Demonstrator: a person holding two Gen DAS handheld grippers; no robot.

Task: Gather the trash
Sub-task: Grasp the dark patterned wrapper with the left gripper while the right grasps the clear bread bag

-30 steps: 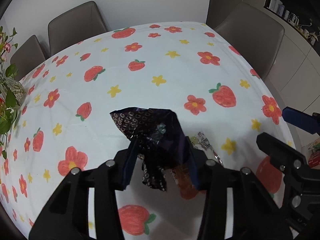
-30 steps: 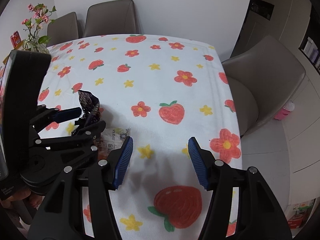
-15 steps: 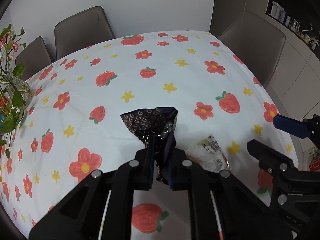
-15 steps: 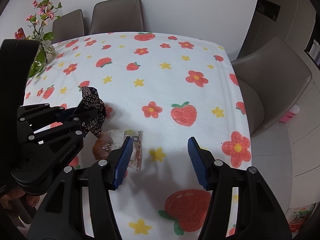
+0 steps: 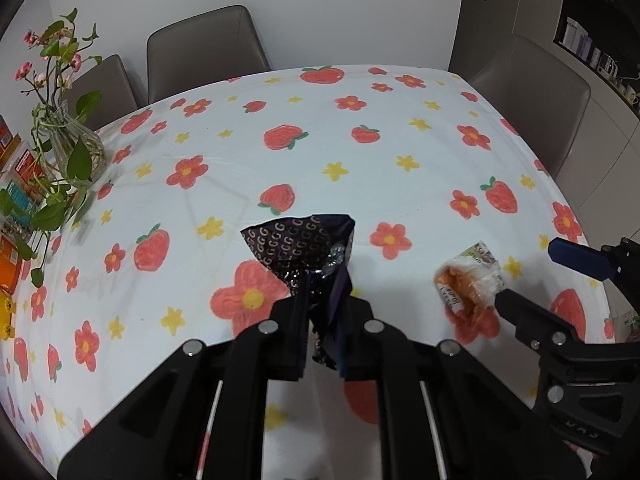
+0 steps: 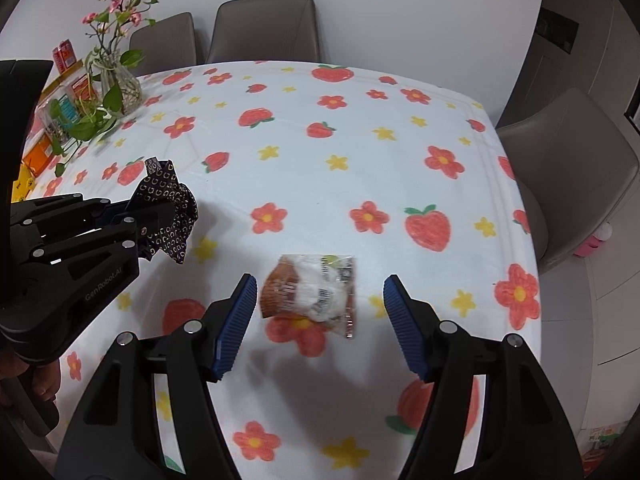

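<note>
Between right gripper jaws, opening — clear wrapper, seemingly newly centred.

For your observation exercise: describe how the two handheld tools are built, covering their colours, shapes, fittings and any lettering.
Both are matte black plastic with open, truss-like cut-outs and round silver bolt heads. The right tool has two long fingers tipped with ribbed blue pads. The left tool has the same black frame, and pale rods show under it. In the right wrist view its side carries raised "GenRobot.AI" lettering.

The right gripper was opening above a clear snack wrapper on the tablecloth. The left gripper pinched a dark wrapper.
</note>
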